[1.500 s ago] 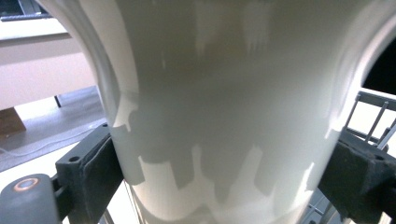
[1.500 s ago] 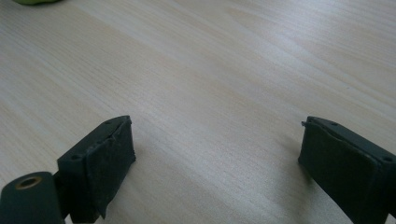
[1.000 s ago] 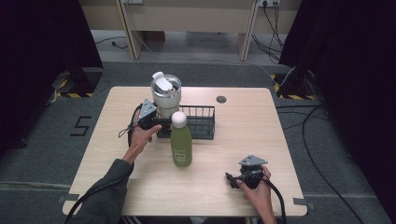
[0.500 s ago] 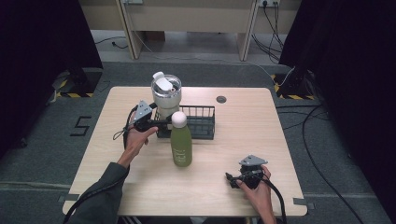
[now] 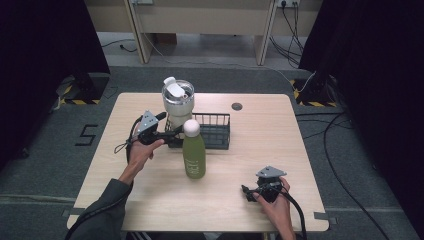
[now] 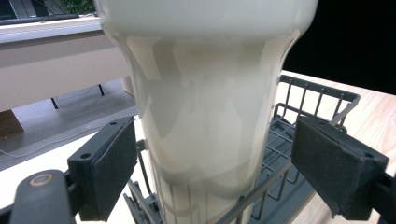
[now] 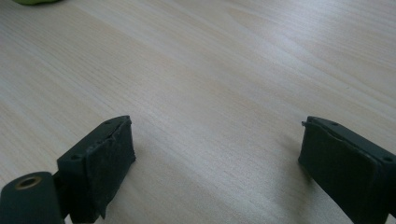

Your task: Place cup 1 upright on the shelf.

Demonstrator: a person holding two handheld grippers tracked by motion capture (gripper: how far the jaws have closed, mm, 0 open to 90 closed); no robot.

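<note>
Left gripper (image 6: 208, 168) having advanced: spread pads (image 6: 112, 163) now flanking tumbler (image 6: 205, 107), untouched; closing evenly advisable; right gripper (image 7: 212, 163) lying spread, empty.

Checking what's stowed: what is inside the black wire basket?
A cream tumbler stands in the black wire basket at its left end. The green bottle in front hides part of the basket's floor.

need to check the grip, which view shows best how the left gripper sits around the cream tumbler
The left gripper view: the cream tumbler stands between the open jaws, a gap on each side. The high view shows the left gripper beside it, too small to judge. The right gripper view faces the table.
</note>
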